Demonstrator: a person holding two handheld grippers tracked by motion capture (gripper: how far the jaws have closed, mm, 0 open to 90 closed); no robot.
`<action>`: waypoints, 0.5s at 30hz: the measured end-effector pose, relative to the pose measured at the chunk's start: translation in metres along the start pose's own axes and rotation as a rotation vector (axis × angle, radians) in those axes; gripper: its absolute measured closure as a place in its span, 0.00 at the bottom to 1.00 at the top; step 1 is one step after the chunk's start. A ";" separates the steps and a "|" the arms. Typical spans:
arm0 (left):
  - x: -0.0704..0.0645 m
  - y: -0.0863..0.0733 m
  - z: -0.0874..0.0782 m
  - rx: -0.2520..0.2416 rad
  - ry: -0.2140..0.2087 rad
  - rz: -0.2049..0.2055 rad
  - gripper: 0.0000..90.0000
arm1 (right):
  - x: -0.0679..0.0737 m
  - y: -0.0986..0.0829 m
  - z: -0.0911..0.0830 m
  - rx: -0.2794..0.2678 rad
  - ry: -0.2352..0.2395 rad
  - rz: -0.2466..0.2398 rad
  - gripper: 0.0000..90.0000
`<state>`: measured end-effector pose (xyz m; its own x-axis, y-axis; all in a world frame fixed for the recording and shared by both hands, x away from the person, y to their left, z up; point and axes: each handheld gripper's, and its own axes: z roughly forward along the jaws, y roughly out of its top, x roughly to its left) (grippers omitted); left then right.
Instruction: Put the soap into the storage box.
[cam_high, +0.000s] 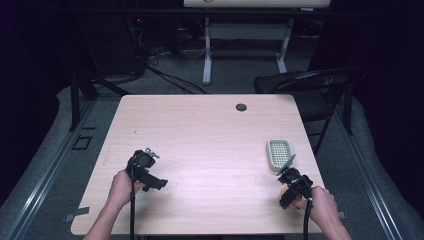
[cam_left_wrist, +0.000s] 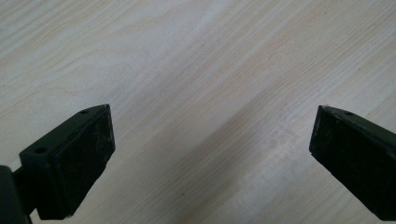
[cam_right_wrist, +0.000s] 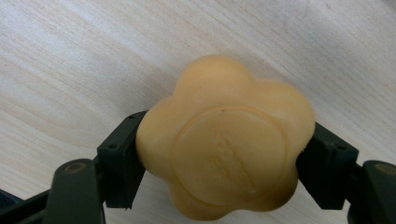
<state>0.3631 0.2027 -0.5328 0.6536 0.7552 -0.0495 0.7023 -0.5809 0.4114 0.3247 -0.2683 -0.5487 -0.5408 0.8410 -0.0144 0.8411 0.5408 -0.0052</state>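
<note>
your right gripper (cam_right_wrist: 219, 154) is clamped on the flower-shaped yellow soap (cam_right_wrist: 224, 140), just above the table (cam_high: 200, 135), near the soap dish (cam_high: 279, 152). the pickup looks done; placement in the dish likely remains. your left gripper (cam_left_wrist: 210, 154) hangs empty, jaws apart.

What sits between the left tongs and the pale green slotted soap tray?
Bare light wood tabletop in the high view, from the open left tongs to the soap tray.
</note>
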 end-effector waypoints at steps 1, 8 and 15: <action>0.000 0.000 0.000 0.000 0.001 0.001 0.00 | 0.000 0.000 0.000 0.002 -0.007 -0.003 0.29; 0.000 0.000 0.000 -0.001 0.000 0.000 0.00 | -0.002 -0.001 -0.005 -0.016 0.009 0.002 0.30; 0.000 0.000 0.000 0.000 0.001 0.000 0.00 | -0.004 -0.003 -0.009 -0.022 0.011 0.007 0.30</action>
<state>0.3631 0.2027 -0.5328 0.6537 0.7552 -0.0488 0.7021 -0.5812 0.4113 0.3249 -0.2732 -0.5398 -0.5349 0.8449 -0.0034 0.8448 0.5348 0.0172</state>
